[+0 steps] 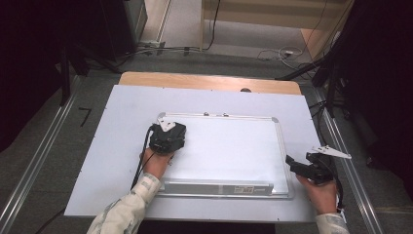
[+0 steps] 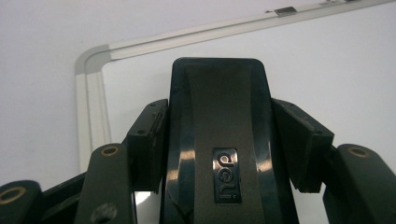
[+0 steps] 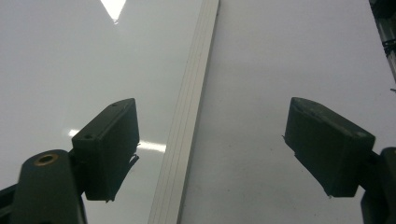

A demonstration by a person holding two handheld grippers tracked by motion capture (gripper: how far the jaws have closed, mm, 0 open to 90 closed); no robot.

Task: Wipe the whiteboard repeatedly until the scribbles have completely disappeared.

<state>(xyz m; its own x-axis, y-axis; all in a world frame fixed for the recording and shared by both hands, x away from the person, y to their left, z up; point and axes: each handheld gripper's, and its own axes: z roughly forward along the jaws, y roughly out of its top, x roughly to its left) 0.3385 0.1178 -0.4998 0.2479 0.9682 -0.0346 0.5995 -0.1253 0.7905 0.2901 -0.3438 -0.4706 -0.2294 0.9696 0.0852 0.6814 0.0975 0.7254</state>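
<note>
Grey floor, cables and dark stands surround the bench (image 1: 122, 80) in the high view; its wooden top shows along the far edge, the rest is covered by a white sheet (image 1: 117, 146). A whiteboard (image 1: 229, 146) with a silver frame lies flat on the sheet, its tray rail on the near side. Left gripper (image 1: 167, 138) sits over the board's far-left corner area, with the left hand (image 1: 157, 163) behind it; what it holds is hidden under the body from here. Right gripper (image 1: 294, 163) is at the board's right edge, held by the right hand (image 1: 319, 192); jaw state is hard to read from above. Both sleeves are cut off by the bottom edge.

Left gripper view: left gripper (image 2: 219, 144) is clenched on a black eraser (image 2: 219, 116), a pad pressed to each side. A logo on the eraser's top is partly legible, lettering unclear. The eraser's lower end is cut off. Board's rounded frame corner (image 2: 93, 58) lies beyond; whether the eraser touches the surface I can't tell.

Right gripper view: right gripper (image 3: 210, 140) is released, jaws wide apart, nothing between them. Board's frame strip (image 3: 189, 121) runs between the jaws, glossy board on one side, matte sheet on the other. Height above the frame is unclear.
</note>
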